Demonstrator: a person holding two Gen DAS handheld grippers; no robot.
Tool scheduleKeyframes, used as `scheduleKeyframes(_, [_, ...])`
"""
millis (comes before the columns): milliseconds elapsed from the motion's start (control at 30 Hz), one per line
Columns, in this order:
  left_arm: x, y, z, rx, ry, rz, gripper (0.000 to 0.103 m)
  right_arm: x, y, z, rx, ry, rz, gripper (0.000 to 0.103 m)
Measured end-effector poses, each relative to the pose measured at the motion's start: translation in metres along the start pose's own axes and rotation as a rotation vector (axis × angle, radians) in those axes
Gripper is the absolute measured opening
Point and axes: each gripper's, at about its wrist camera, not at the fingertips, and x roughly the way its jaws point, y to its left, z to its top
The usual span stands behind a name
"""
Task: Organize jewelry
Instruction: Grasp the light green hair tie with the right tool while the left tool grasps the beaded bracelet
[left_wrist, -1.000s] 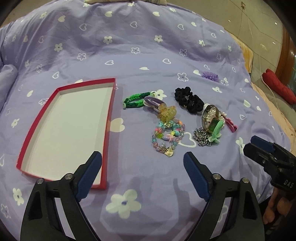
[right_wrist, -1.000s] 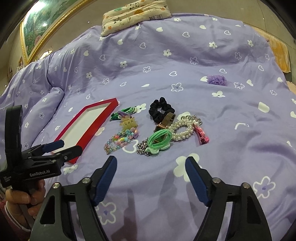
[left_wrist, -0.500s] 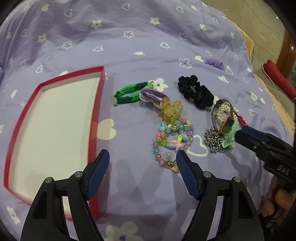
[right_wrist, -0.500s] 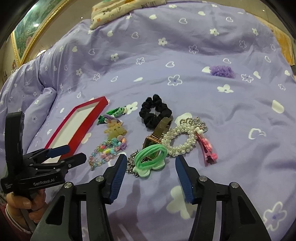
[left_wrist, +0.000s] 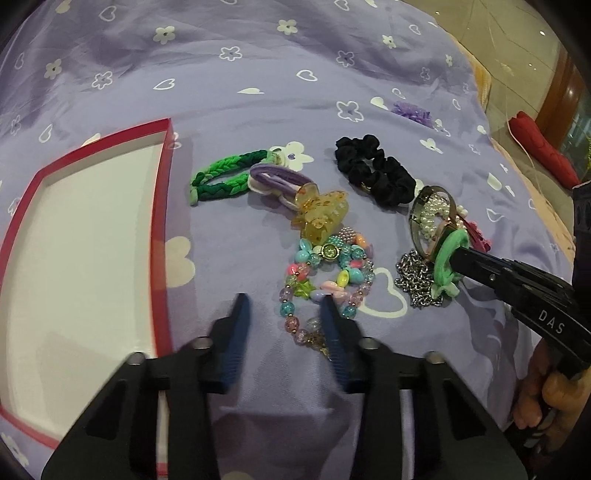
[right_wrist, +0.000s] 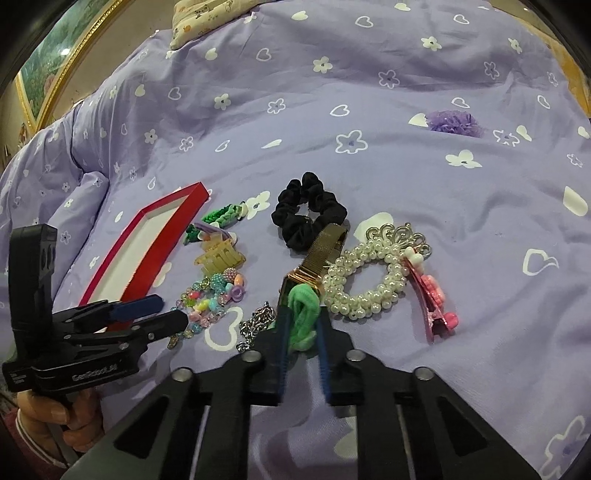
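My right gripper (right_wrist: 302, 332) is closing, and its pads squeeze a light green hair tie (right_wrist: 301, 314) that lies against a gold mesh watch (right_wrist: 317, 251). In the left wrist view its tips (left_wrist: 458, 256) sit in that tie (left_wrist: 445, 258). My left gripper (left_wrist: 286, 317) is closing low over the bedspread. The near end of a colourful beaded bracelet (left_wrist: 332, 266) lies between its jaws, beside the right finger (left_wrist: 332, 325), and the pads do not press it. A red box with a white floor (left_wrist: 162, 221) lies empty to the left.
Spread on the purple bedspread are a green braided tie (left_wrist: 225, 177), a purple tie (left_wrist: 277, 177), a yellow claw clip (left_wrist: 321, 214), a black scrunchie (left_wrist: 373, 173), a silver chain (left_wrist: 413, 280), a pearl bracelet (right_wrist: 369, 280) and a pink clip (right_wrist: 432, 299). A purple scrunchie (right_wrist: 454, 123) lies farther off.
Both grippers came forward and down onto the jewelry while their jaws narrowed. The right one closed around the green hair tie; the left one reached the beaded bracelet's near end.
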Motion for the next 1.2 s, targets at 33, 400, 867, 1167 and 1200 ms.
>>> scheduleKeyframes(33, [-0.001,0.0,0.0,0.003,-0.002,-0.002,0.018,-0.002,-0.001,-0.001,0.002,-0.001,0.003,0.009])
scheduleKeyframes(400, [-0.012,-0.009,0.007,0.086,-0.026,0.06,0.035,-0.015,0.002,-0.009,0.008,-0.009,0.026,0.008])
scheduleKeyframes(867, [-0.005,-0.022,0.0,0.137,0.015,-0.019,0.007,-0.018,0.006,-0.011,0.01,-0.011,0.046,0.008])
scheduleKeyframes(1167, [-0.053,-0.017,0.004,0.091,-0.093,-0.056,0.006,-0.03,0.026,-0.004,-0.027,-0.037,0.072,0.007])
scheduleKeyframes(1200, [-0.06,-0.015,0.005,0.085,-0.11,-0.056,0.006,-0.031,0.029,-0.002,-0.031,-0.039,0.077,0.007])
